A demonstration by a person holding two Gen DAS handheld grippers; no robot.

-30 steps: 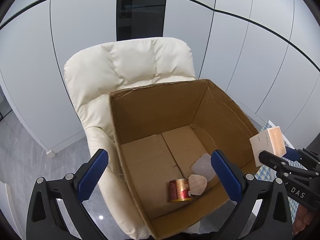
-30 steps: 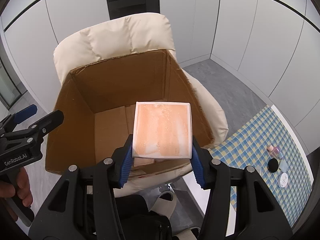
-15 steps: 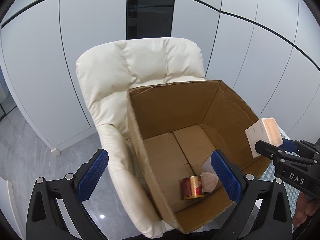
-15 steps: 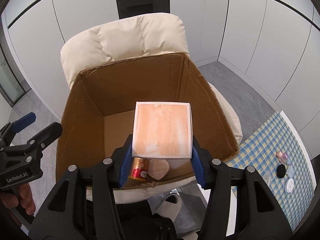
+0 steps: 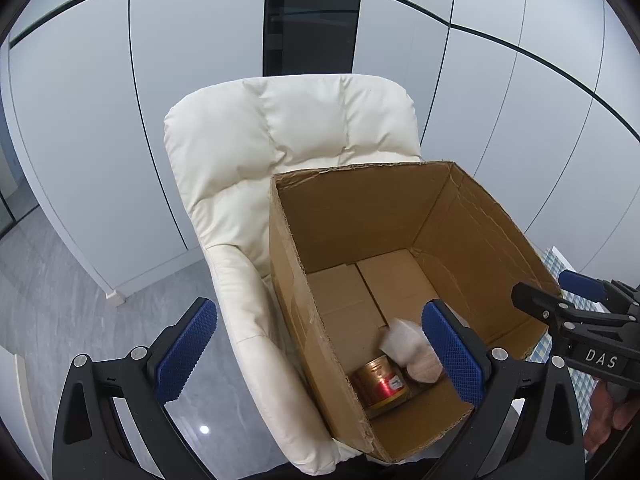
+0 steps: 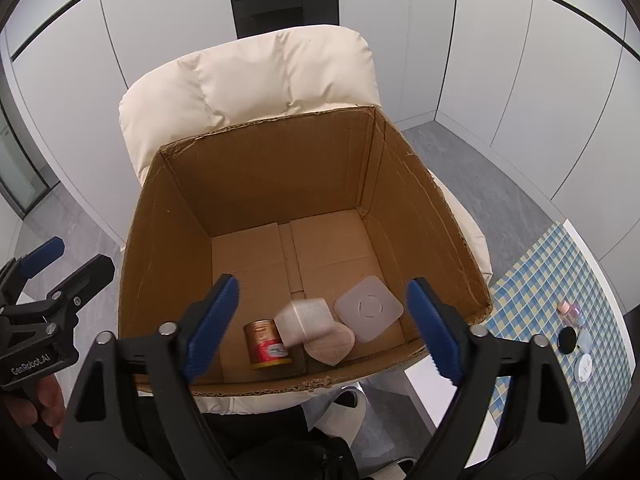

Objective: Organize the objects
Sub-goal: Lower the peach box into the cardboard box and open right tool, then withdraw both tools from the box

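Observation:
An open cardboard box (image 6: 168, 216) stands on a cream chair (image 6: 248, 76). Inside lie a red and gold can (image 6: 267, 345), a pink shell-shaped item (image 6: 332, 346), a clear square lid (image 6: 369, 307), and a blurred white and orange box (image 6: 304, 320) falling or just landed above the can. My right gripper (image 6: 320, 320) is open and empty above the box's near edge. My left gripper (image 5: 316, 354) is open and empty over the box's left wall (image 5: 296, 280). The can (image 5: 380, 380) and the blurred box (image 5: 404, 340) also show in the left wrist view.
A table with a blue and yellow checked cloth (image 6: 552, 280) stands to the right, with small cosmetic jars (image 6: 572, 336) on it. White wall panels (image 5: 100, 120) stand behind the chair. Grey floor (image 5: 48, 300) lies to the left.
My right gripper has opened and let go of the white and orange box, which has dropped into the cardboard box. My left gripper has shifted left.

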